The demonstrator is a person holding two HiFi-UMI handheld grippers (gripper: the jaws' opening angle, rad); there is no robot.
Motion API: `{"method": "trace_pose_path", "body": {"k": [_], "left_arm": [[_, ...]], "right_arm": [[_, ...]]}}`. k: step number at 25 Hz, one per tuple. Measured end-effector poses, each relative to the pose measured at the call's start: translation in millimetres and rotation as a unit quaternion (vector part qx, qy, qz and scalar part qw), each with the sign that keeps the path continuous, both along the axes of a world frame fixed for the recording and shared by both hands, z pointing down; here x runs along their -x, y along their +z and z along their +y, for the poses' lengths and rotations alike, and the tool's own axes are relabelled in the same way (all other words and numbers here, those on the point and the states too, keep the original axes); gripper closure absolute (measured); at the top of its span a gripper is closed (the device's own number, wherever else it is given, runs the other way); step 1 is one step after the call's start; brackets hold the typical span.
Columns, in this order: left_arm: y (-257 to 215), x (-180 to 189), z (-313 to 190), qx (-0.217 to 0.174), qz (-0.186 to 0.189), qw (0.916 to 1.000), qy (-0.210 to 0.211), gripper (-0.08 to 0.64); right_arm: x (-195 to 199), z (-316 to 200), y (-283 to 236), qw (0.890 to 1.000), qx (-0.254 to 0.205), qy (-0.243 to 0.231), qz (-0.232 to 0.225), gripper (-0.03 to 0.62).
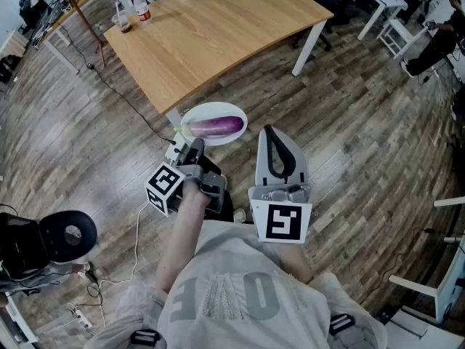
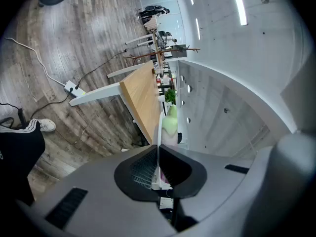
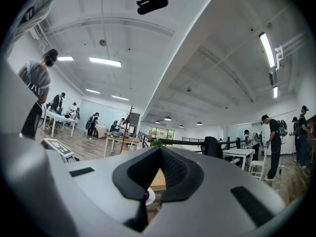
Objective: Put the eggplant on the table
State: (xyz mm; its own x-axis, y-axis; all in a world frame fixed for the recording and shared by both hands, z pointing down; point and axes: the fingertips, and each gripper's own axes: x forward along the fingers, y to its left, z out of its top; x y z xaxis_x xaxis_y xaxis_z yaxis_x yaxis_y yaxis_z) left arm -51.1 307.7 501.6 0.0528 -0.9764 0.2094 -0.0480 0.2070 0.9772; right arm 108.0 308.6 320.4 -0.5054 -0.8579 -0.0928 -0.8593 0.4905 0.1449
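Carrying: left gripper [image 1: 186, 141] is pinched on the near rim of the white plate [image 1: 234, 113], likely so the eggplant [image 1: 216, 126] rides flat (no squeeze on the eggplant itself).
Eggplant place: lying on the plate, in the air near the tabletop [image 1: 211, 27] corner.
Right gripper [image 1: 269, 132]: pressed together, empty, beside the plate.

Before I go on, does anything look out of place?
The white plate with the eggplant is off the table, over the floor, pinched at its rim by the left gripper alone; the eggplant lies loose.
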Motion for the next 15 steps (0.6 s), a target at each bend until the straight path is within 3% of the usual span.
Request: {"method": "trace_pose_path", "body": {"k": [9,15], "left_arm": [[2,5,-10,0.003,0.003,1.0000,0.000,0.543],[3,13,-32,0.005,0.002,1.0000,0.005,0.543]], "right_arm": [[6,-9,5,1.000,0.006,-0.001,0.001,0.575],[10,-30,6,1.000,0.014,0.002,-0.025,0.575]]}}
